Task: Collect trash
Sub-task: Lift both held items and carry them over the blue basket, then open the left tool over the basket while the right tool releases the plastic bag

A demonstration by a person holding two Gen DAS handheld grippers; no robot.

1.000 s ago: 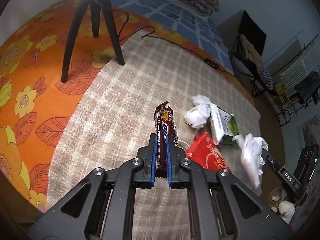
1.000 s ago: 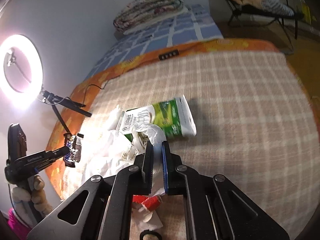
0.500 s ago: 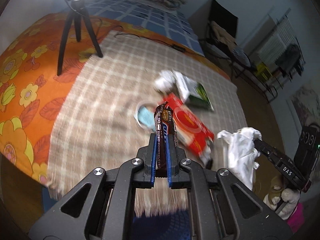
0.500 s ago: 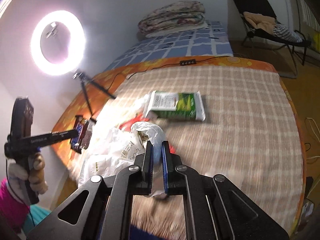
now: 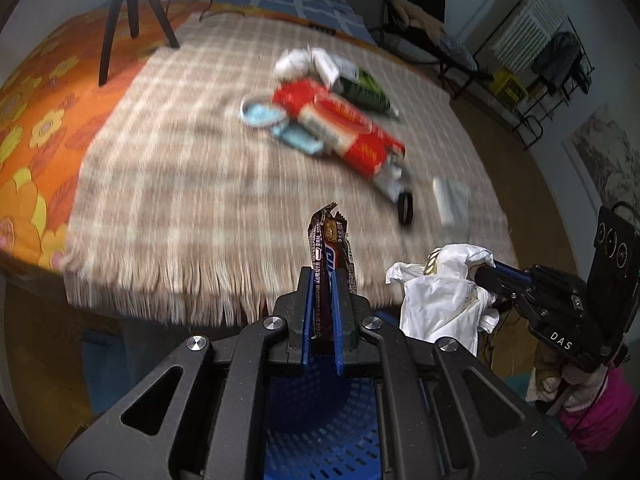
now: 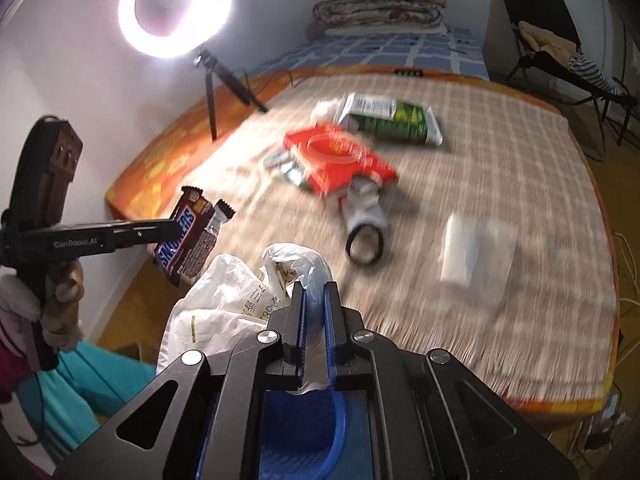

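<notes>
My left gripper is shut on a brown Snickers wrapper that stands up between its blue pads. My right gripper is shut on a crumpled white plastic bag, which hangs to its left. Both are held just off the fringed front edge of the bed, above a blue perforated basket. On the checked blanket lie a red packet, a green and white pack, a blue face mask, a white wad, a black ring and a flat white packet.
A tripod carrying a lit ring light stands on the orange flowered cover at the far left. Folded quilts lie at the head of the bed. A folding chair and a drying rack stand to the right.
Both grippers have drawn back from over the blanket to beyond its fringed front edge, and the blue basket has come into view beneath them. Each still holds its item.
</notes>
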